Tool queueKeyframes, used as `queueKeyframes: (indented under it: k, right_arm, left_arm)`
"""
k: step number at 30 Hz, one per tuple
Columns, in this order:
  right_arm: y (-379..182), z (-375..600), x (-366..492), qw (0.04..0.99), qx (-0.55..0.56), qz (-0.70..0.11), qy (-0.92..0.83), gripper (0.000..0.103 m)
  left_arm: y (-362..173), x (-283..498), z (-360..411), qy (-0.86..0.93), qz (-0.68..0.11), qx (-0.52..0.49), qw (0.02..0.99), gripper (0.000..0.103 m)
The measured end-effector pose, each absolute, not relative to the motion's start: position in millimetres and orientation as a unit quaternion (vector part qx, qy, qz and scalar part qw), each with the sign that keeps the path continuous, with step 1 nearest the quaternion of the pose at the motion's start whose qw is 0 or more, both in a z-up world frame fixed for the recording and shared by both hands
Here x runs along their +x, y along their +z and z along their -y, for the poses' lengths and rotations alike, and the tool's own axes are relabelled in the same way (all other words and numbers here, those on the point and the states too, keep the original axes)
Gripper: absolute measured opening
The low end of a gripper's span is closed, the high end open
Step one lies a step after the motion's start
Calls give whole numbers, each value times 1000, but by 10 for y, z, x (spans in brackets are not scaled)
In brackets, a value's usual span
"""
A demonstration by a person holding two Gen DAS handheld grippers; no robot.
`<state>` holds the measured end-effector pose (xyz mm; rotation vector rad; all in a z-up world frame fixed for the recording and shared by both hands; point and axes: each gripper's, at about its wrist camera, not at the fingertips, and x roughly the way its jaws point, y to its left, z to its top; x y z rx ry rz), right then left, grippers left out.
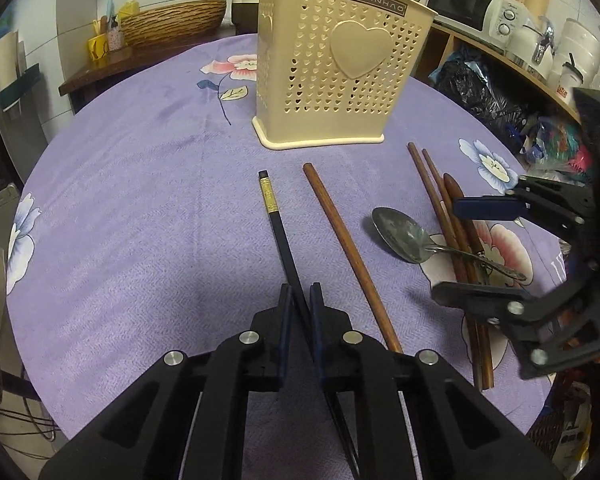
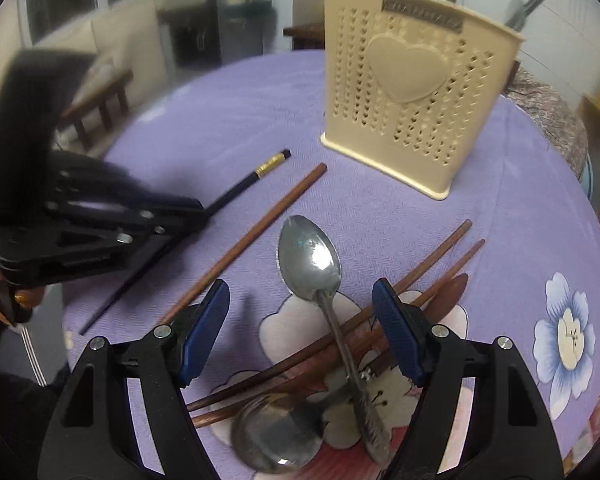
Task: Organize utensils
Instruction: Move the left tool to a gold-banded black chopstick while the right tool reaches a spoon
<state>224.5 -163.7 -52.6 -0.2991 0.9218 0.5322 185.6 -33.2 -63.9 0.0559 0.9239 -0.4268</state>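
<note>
The step in hand is picking up loose utensils for the cream holder (image 1: 332, 60), which stands upright on the purple tablecloth (image 1: 140, 200). The left gripper (image 1: 300, 300) is clenched on the black chopstick (image 1: 278, 220), which lies with its gold-banded end toward the holder. The right gripper (image 2: 300, 320) hangs released, jaws wide on either side of the steel spoon (image 2: 310, 260), whose handle crosses a heap of brown chopsticks (image 2: 420, 276). A single brown chopstick (image 1: 340, 240) lies between. Next, I judge, the left must lift, tip the chopstick upright and lower it into the holder.
</note>
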Motion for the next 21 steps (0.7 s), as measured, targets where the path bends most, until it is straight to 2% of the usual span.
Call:
queueKeyframes:
  k: [3,7,15,18,21]
  right_arm:
    - [-563,1619,2366,841,-143,-453,259,73]
    - [-616,1607,2445,830,-152,-468,264,65]
    - [-649,1562,2446,823,-159,-471,274,62]
    - [-651,1516,2455,823,-160,-470,276,58]
    - [-643,1478,2457,823,-162,-468,279,46]
  left_arm:
    - [-641,1855,353,-202,-440,32,874,11]
    - [-645,1872,335,-202,-442,26,874,11]
    - [-645,1882,326,-202,-442,26,874,11]
    - [-646,1890,322,-202,-443,25,873,11]
    - [-645,1893,322,-202,-443,25,873,11]
